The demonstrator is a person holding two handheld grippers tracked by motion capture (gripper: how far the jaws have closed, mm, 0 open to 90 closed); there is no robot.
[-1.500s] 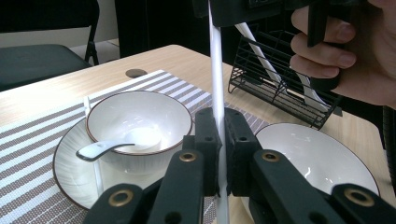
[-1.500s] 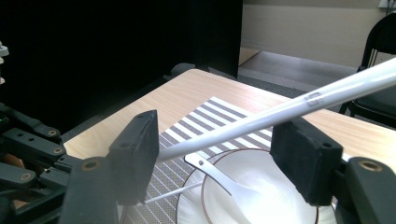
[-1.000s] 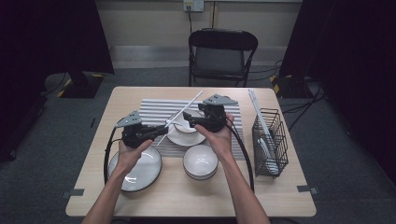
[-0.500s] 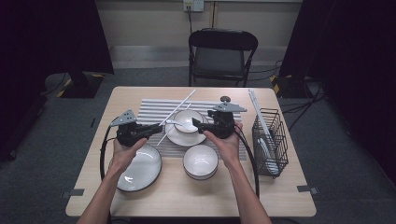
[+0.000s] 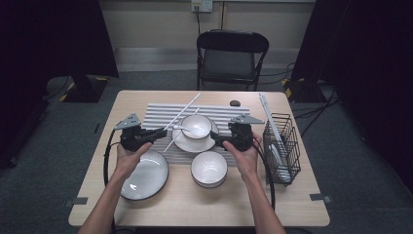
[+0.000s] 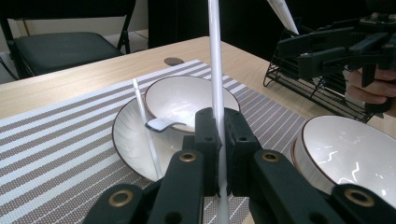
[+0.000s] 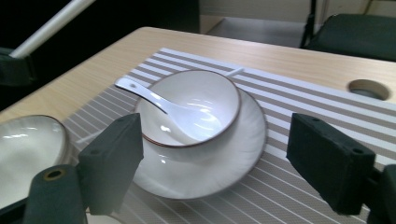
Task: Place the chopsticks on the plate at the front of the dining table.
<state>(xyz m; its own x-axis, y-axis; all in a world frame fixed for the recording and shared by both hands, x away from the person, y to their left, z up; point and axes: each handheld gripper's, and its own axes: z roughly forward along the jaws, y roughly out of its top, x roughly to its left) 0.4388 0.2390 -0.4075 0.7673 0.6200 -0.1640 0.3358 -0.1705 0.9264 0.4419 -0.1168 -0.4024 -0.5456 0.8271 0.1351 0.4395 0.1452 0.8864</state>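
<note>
At the left of the table a wide dark-rimmed plate (image 5: 144,174) lies under the left hand. Just above it, the left gripper (image 5: 157,133) is clamped tight on a long white chopstick (image 5: 181,112), which slants up and away over the striped mat (image 5: 156,115); in the left gripper view the stick (image 6: 215,70) is seen pinched between the closed jaws. A second chopstick (image 5: 171,141) lies loose on the mat, its tip against the saucer (image 5: 183,142).

In the middle, a small bowl (image 5: 197,126) sits on that saucer with a white spoon (image 5: 186,129) resting inside it. An empty bowl (image 5: 208,168) stands nearer the table edge.

To the right, the right gripper (image 5: 217,140) is held just beside the saucer with nothing between its jaws, which have just been opening and stand wide. A wire rack (image 5: 282,146) is placed at the far right.

Risk is judged to lie mainly in the held chopstick: it is gripped near one end, so it could pivot or slip if swung. The loose stick could be knocked and rolled off the mat, and the bowl or spoon could be tipped if the right gripper is brought in too low.
</note>
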